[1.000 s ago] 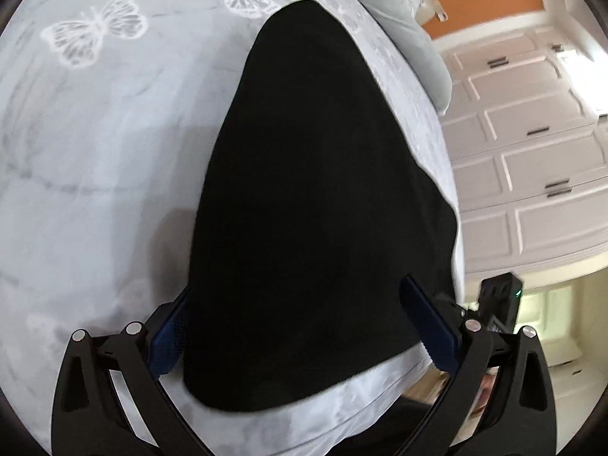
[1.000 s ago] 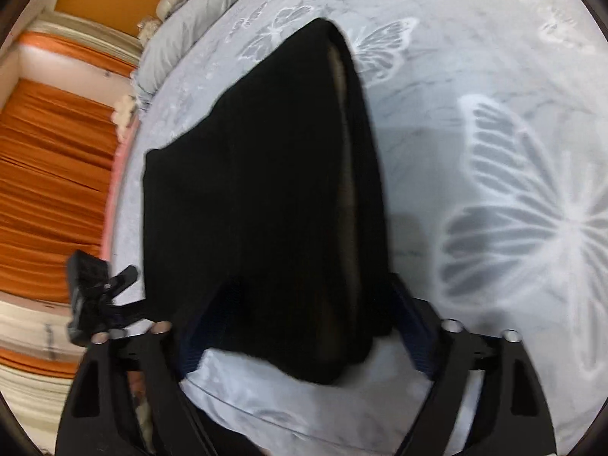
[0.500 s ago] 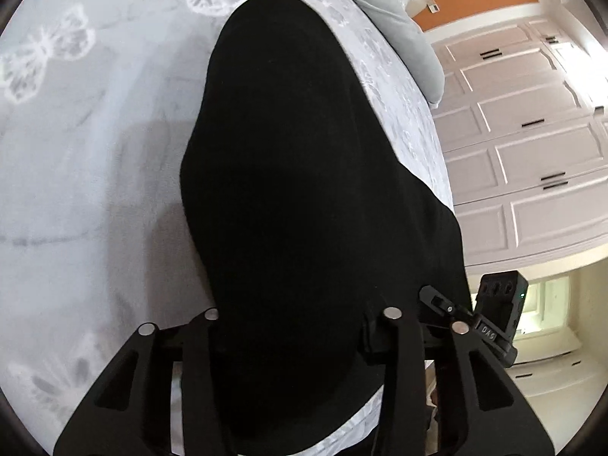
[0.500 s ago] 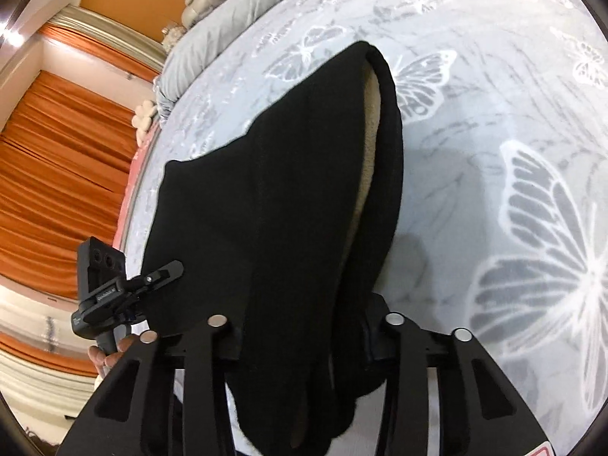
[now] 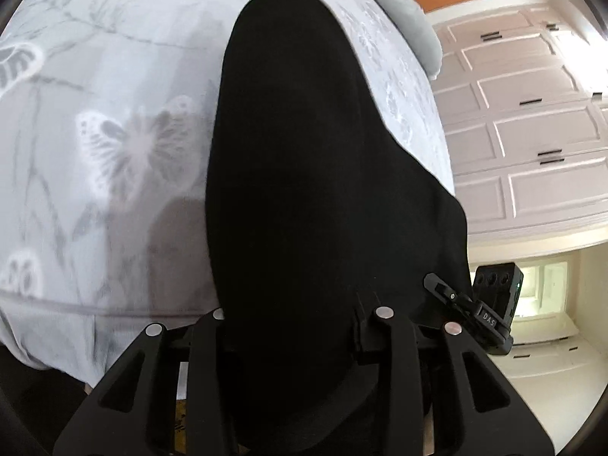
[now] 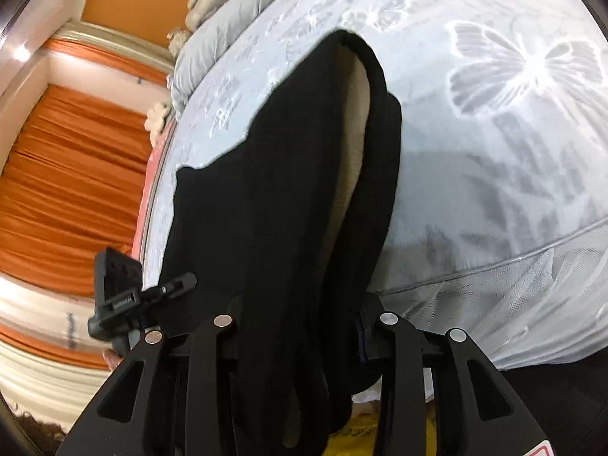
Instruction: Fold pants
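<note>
Nearest the cameras, both sets of fingers have gone from spread wide a second ago to clamped narrow on the near end of the pants [image 5: 315, 190]: the left gripper [image 5: 292, 326] pinches the black cloth at one near corner, the right gripper [image 6: 300, 326] bunches the other, where a pale lining shows in the fold. Since then the near hem has come off the bed [image 5: 95, 95] edge and hangs in the grip, so the grasp looks made and the fold seems ready to be carried forward. Beyond the fingers the garment lies flat on the butterfly-print cover, its long axis running straight away from the near edge, tapering to a narrow far end that points toward the pillows [image 6: 235, 11].
</note>
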`<state>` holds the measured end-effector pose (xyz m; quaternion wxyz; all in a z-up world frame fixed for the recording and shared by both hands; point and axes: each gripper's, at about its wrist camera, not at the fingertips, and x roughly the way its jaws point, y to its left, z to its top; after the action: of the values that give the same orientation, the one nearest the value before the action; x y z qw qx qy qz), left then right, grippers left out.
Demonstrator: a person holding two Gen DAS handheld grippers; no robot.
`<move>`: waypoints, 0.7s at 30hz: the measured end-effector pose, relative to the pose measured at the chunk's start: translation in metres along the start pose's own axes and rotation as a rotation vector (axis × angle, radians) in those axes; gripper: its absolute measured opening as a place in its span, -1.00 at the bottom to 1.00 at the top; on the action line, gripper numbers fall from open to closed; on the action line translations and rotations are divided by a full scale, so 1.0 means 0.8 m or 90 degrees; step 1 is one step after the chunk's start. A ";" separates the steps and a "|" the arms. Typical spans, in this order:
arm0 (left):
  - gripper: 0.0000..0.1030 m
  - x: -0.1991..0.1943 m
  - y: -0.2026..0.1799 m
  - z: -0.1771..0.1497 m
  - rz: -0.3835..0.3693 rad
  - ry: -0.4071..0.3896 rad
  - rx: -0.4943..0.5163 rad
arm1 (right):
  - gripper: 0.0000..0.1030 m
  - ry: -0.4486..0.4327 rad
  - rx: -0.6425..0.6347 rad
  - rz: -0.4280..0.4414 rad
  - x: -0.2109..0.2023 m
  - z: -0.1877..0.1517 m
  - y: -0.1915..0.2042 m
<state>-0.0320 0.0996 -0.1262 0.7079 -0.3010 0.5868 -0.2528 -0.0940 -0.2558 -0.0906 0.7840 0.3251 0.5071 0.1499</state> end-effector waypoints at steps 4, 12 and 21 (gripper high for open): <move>-0.44 -0.047 -0.060 0.000 0.036 -0.063 0.095 | -0.36 -0.056 -0.089 -0.013 -0.047 0.007 0.059; -0.44 -0.150 -0.126 0.007 0.016 -0.136 0.171 | -0.36 -0.148 -0.194 0.002 -0.126 0.034 0.153; -0.43 -0.220 -0.225 0.083 0.036 -0.259 0.276 | -0.36 -0.236 -0.249 0.045 -0.144 0.148 0.225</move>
<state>0.0003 0.1085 0.1320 0.8656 -0.1709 0.3734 -0.2867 -0.0217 -0.2295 0.1410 0.9056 0.2068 0.3047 0.2102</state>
